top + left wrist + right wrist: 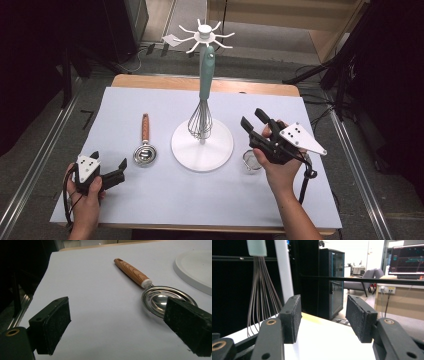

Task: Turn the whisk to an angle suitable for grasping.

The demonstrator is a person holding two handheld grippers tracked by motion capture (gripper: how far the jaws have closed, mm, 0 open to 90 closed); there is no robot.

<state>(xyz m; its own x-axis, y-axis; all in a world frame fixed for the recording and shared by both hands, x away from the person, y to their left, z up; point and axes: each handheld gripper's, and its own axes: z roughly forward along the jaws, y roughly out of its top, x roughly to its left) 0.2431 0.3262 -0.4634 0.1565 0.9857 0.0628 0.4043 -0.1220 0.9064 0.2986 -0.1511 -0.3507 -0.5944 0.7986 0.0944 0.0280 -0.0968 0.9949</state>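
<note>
My right hand-held gripper (252,121) is spread with nothing between its pads, lifted just above the small wire strainer (251,161) near the desk's (150,205) right edge, beside the rack's white base (202,145). I judge the strainer light, thin and easily dented; I'd pinch its rim. The left hand-held gripper (111,164) rests spread wide, empty.

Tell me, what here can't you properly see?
- Small wire strainer: high view, the right gripper and hand cover most of it.
- Whisk: right gripper view, handle cut off by the top edge.
- White stand base: left gripper view, cut off at the right edge.
- Steel scoop: left gripper view, one pad hides its near rim.
</note>
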